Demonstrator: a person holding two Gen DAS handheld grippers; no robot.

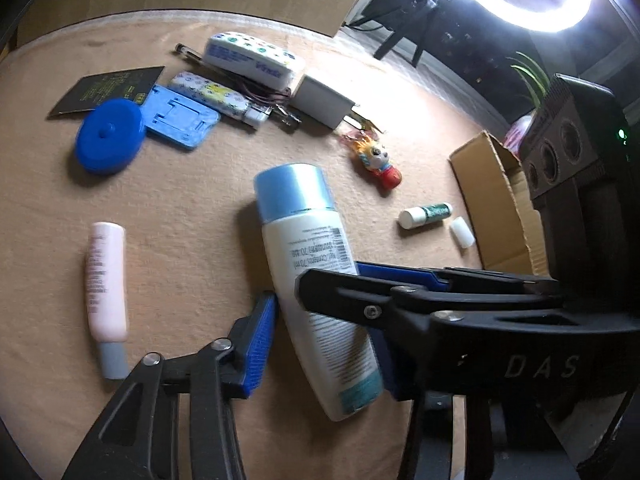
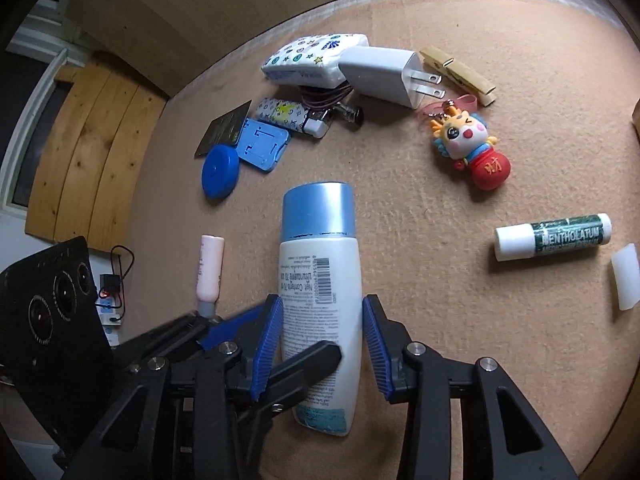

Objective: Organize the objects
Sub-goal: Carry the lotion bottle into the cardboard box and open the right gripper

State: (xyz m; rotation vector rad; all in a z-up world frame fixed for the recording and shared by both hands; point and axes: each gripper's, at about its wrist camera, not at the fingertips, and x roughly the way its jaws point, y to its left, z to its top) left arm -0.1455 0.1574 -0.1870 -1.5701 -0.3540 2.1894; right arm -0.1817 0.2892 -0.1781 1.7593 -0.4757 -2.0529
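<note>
A white bottle with a light-blue cap (image 2: 320, 256) hangs above the tan cloth, cap pointing away. My right gripper (image 2: 322, 304) is shut on its lower body, one blue pad pressed to each side. In the left wrist view the same bottle (image 1: 304, 248) lies slanted between the pads of my left gripper (image 1: 324, 332). A thin strip of cloth shows between the left pad and the bottle, so that gripper is open. A black finger of the right gripper (image 1: 340, 292) crosses over the bottle there.
On the cloth lie a pink tube (image 1: 106, 280), a green lip balm (image 2: 552, 236) with a loose white cap (image 2: 626, 276), and a dragon toy (image 2: 472, 144). Farther back are a blue lid (image 1: 108, 140), a charger (image 1: 324, 100) and a tissue pack (image 1: 252, 58). An open cardboard box (image 1: 496, 208) stands at right.
</note>
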